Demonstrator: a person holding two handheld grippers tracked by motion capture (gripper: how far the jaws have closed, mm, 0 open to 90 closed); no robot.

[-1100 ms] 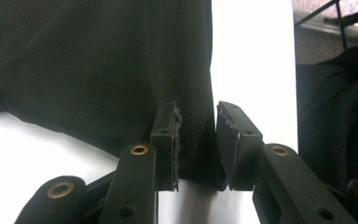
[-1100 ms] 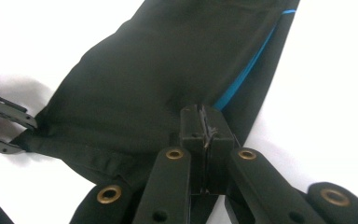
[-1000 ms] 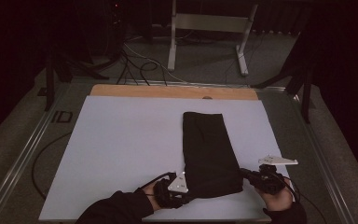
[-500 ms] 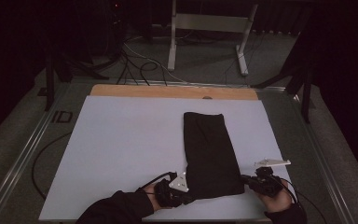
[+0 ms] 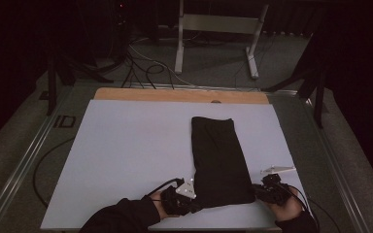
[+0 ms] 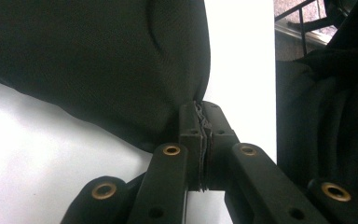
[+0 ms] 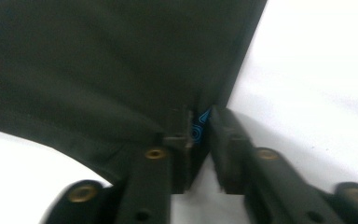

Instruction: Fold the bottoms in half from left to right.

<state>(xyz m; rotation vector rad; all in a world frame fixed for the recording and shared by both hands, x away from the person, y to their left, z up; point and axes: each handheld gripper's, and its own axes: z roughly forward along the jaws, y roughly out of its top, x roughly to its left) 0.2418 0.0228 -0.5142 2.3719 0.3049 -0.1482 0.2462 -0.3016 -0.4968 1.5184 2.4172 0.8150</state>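
One black folded cloth [image 5: 221, 160]; left tool [image 6: 200, 135] pinches it, right tool [image 7: 200, 135] just loosened.

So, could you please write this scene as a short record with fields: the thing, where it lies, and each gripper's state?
thing: black folded cloth, long and narrow
surface: white table top
cloth position: flat, right of the middle, its short edge toward the person
left gripper: at the near left corner, jaws shut on the cloth edge
right gripper: at the near right corner, jaws have just been opening; a gap shows between them, cloth edge at one jaw
beyond table: metal stand and cables on the floor
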